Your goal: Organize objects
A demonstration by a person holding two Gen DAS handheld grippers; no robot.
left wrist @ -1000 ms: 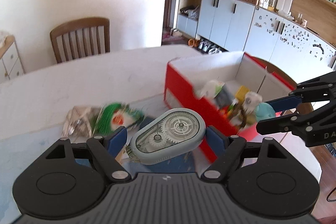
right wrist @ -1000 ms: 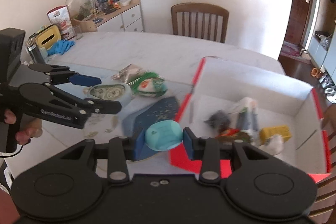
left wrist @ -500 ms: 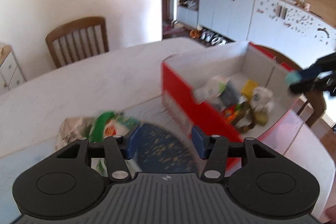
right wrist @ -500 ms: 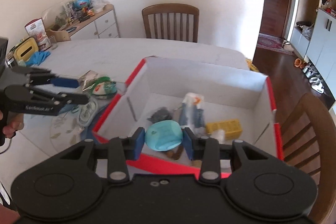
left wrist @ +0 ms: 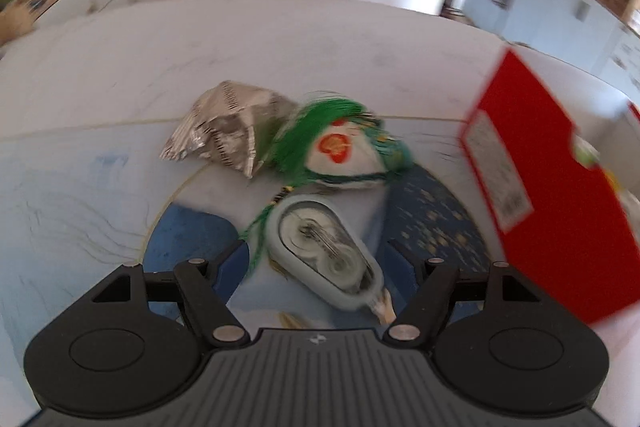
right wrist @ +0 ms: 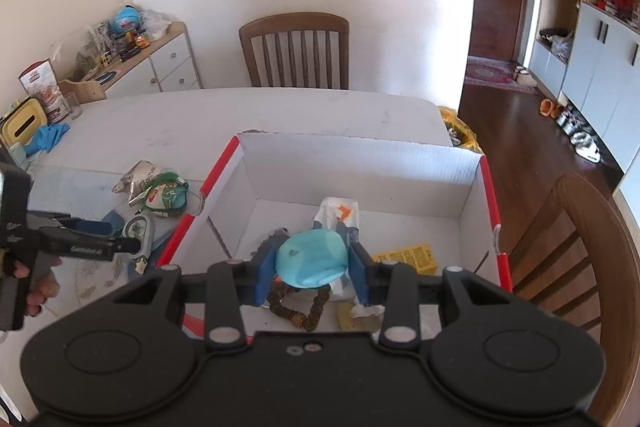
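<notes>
A grey correction-tape dispenser (left wrist: pixel 320 251) (right wrist: pixel 140 231) lies on a blue patterned mat (left wrist: pixel 432 223). My left gripper (left wrist: pixel 320 267) (right wrist: pixel 124 237) stands around the dispenser with its jaws opening, and the pads are clear of it. Behind it lie a silver foil packet (left wrist: pixel 224 131) and a green-and-white pouch (left wrist: pixel 340 151). My right gripper (right wrist: pixel 312 263) is shut on a light blue oval object (right wrist: pixel 312 255) and holds it above the inside of the red box (right wrist: pixel 360 147) (left wrist: pixel 560 187).
In the box are a yellow carton (right wrist: pixel 408 257), a white packet (right wrist: pixel 338 215) and a bead bracelet (right wrist: pixel 300 311). Wooden chairs stand at the table's far side (right wrist: pixel 294 51) and right (right wrist: pixel 580 267). A cluttered sideboard (right wrist: pixel 132 59) is at the left.
The left gripper let go of the tape dispenser, then swung down and left over it where it lies on the mat. The right gripper carried the blue object over the box.
</notes>
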